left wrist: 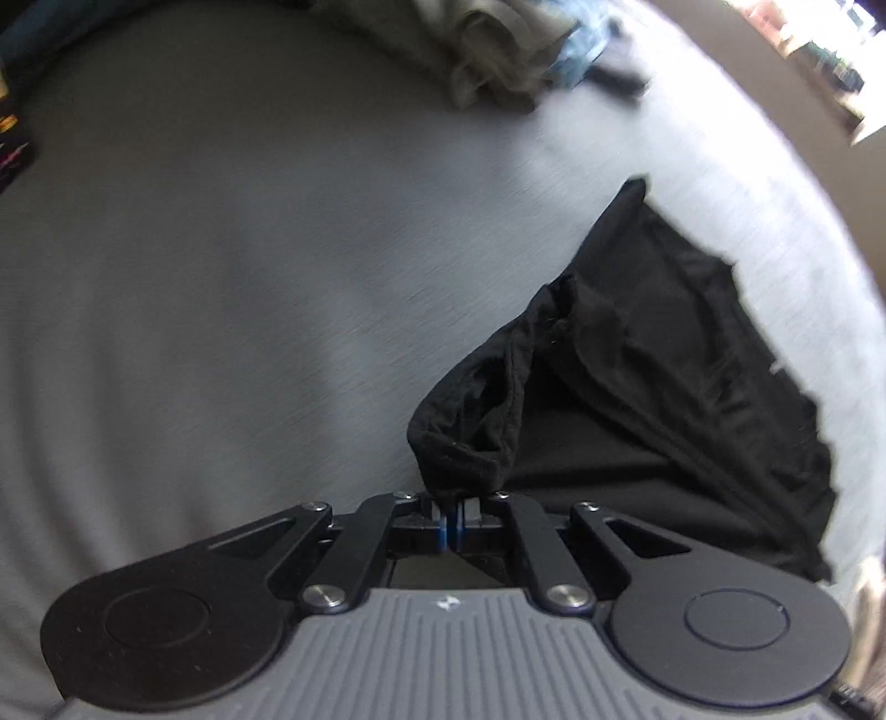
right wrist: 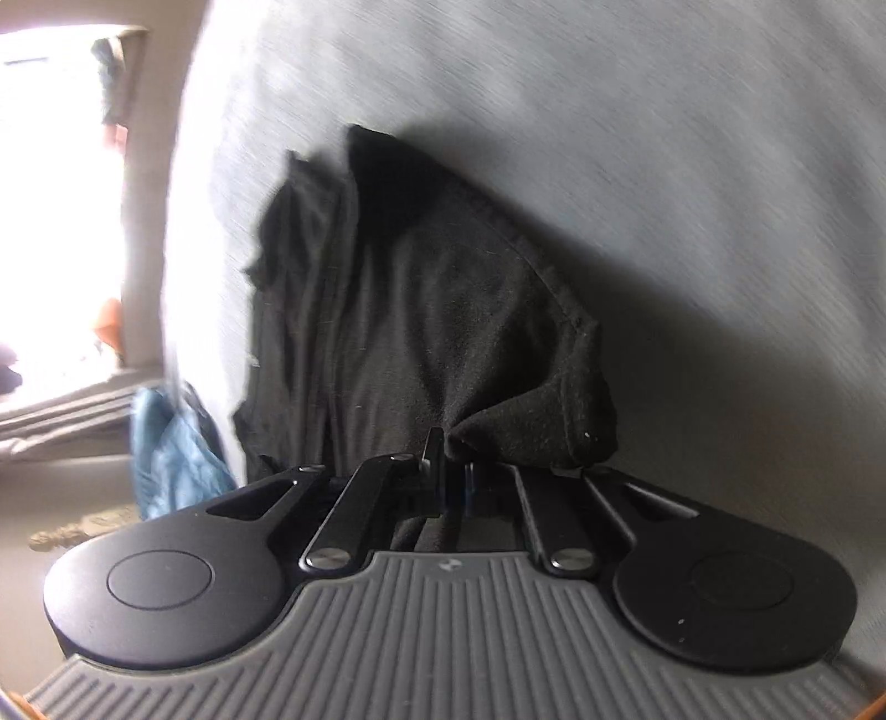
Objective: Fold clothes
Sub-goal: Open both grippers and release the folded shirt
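Both grippers, left (left wrist: 453, 507) and right (right wrist: 454, 471), pinch bunched edges of limp, light black garment (left wrist: 653, 354); fingers closed on cloth.

Domestic setting, likely a bedroom: wide grey fabric-covered surface (left wrist: 221, 277) like a bed, with a loose heap of olive and blue clothing (left wrist: 498, 50) at its far edge. Bright window light (right wrist: 50, 166) beyond; crumpled blue cloth (right wrist: 171, 454) beside the surface.
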